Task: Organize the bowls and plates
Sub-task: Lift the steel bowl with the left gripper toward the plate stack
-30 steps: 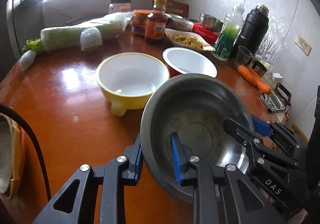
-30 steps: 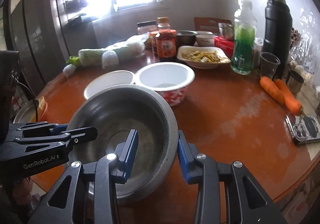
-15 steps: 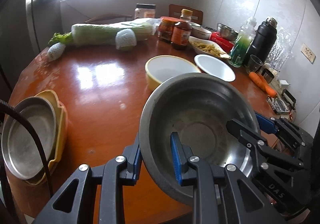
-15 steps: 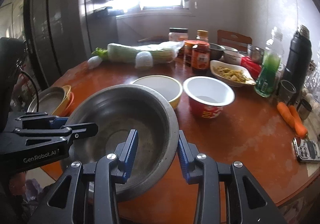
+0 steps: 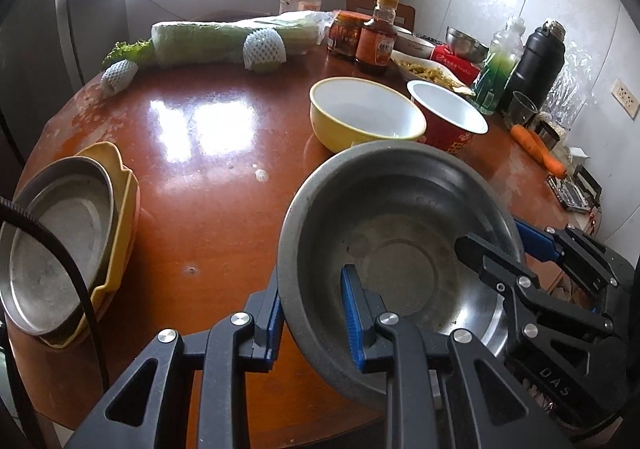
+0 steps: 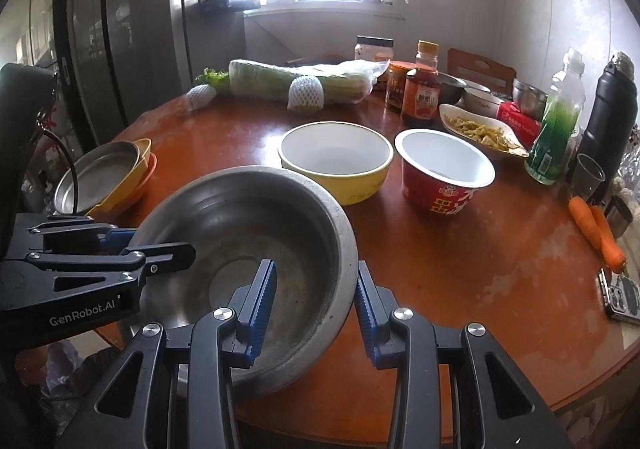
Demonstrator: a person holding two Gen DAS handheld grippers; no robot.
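Observation:
Both grippers hold a large steel bowl (image 5: pixel 404 249) above the table's near edge. My left gripper (image 5: pixel 316 305) is shut on its left rim, one finger inside and one outside. My right gripper (image 6: pixel 316 301) is shut on its right rim; the bowl also shows in the right wrist view (image 6: pixel 256 233). A yellow bowl (image 5: pixel 366 115) and a red paper bowl (image 5: pixel 450 117) stand side by side at mid-table. A stack of plates (image 5: pixel 60 245), steel on top of yellow, sits at the table's left edge.
At the back of the round wooden table (image 5: pixel 208 153) lie a wrapped cabbage (image 5: pixel 224 39), sauce jars (image 5: pixel 374 43), a dish of food (image 6: pixel 480 131), a green bottle (image 6: pixel 556 129) and a black flask (image 6: pixel 610 117). Carrots (image 6: pixel 596 231) and a phone (image 6: pixel 622 297) lie at the right.
Both grippers have drawn the steel bowl back toward the table's near edge and away from the yellow and red bowls. The plate stack has come into fuller view at the left.

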